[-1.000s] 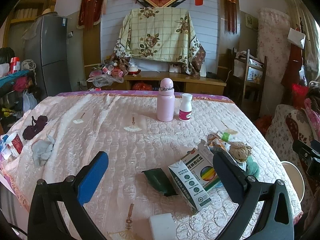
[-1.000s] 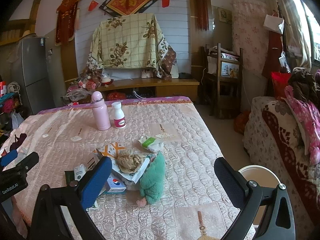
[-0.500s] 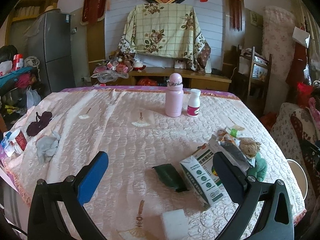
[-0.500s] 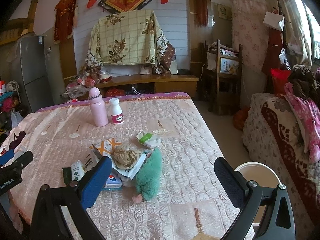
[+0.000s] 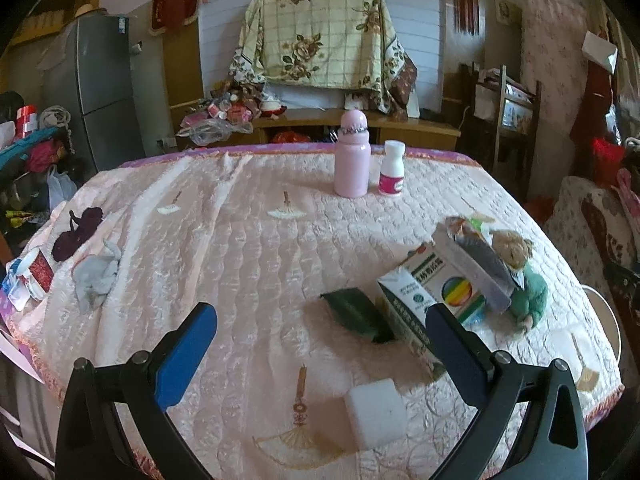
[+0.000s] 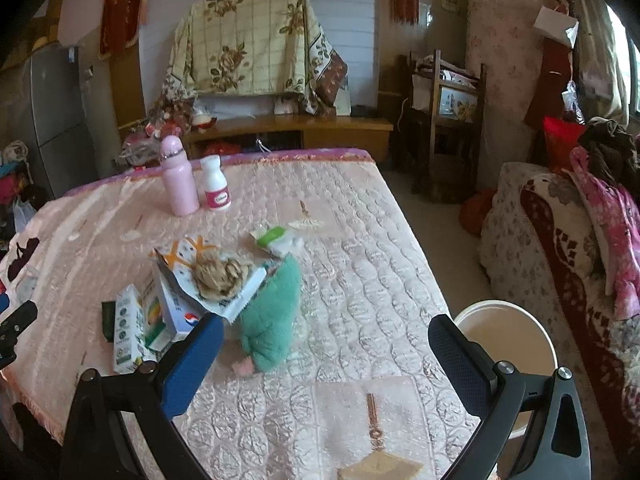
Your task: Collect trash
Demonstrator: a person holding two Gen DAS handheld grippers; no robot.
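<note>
Both claws, left gripper point(image 5: 320, 354) and right gripper point(image 6: 326, 360), gaped wide, empty. Judged medicine carton point(image 5: 404, 308) light, crushable; best pinched across narrow faces.

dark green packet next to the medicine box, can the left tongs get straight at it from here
Probably yes: the left tongs are open and empty, and the dark green packet lies flat just ahead with bare quilt between. The medicine box crowds its right edge.
</note>
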